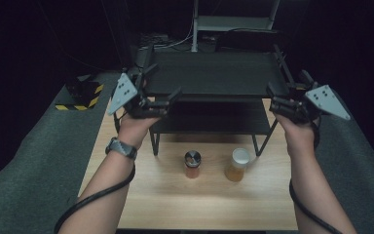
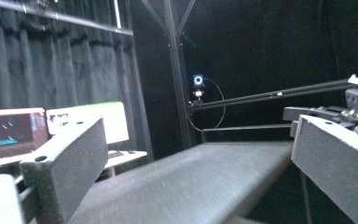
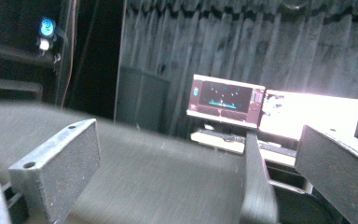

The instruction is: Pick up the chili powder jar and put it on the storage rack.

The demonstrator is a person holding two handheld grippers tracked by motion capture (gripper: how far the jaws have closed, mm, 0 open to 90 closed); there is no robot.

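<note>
The high view is dim overall, with black surroundings and light falling from above mainly on the pale wooden table (image 1: 175,195), where the two jars cast only faint, short shadows. In the left gripper view the dark room is soft and grainy, lit chiefly by glowing monitors (image 2: 9,133) at the left edge. In the right gripper view the shelf surface (image 3: 158,177) smears with motion blur, and a bright screen (image 3: 312,114) blows out into white glare.
</note>
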